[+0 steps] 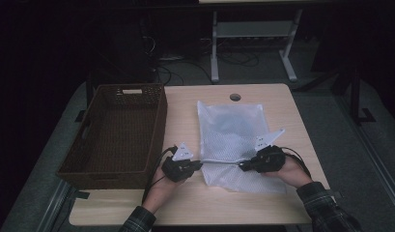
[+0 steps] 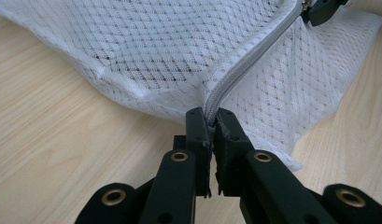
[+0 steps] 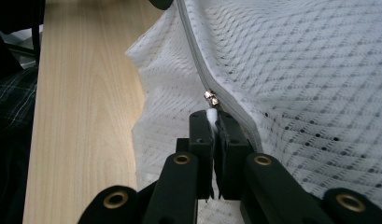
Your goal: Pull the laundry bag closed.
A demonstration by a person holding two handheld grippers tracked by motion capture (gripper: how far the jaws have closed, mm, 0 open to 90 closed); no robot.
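Note:
A white mesh laundry bag [image 1: 231,128] lies flat on the light wooden table [image 1: 180,108], its grey zipper [image 1: 221,162] running across near the front end. My left gripper [image 1: 199,165] is shut on the zipper's left end. In the left gripper view, that gripper [image 2: 211,116] pinches the zipper tape [image 2: 254,56] where it meets the mesh [image 2: 156,46]. My right gripper [image 1: 242,166] faces it from the right. In the right gripper view it [image 3: 213,116] is shut on the white pull tab just behind the metal slider [image 3: 210,98] on the zipper [image 3: 193,46].
An empty brown wicker basket [image 1: 159,128] stands on the table's left side, close to the left hand. A round cable hole [image 1: 235,97] sits near the table's far edge. Bare tabletop lies between basket and bag, and along the front edge. A desk frame [image 1: 253,34] stands beyond.

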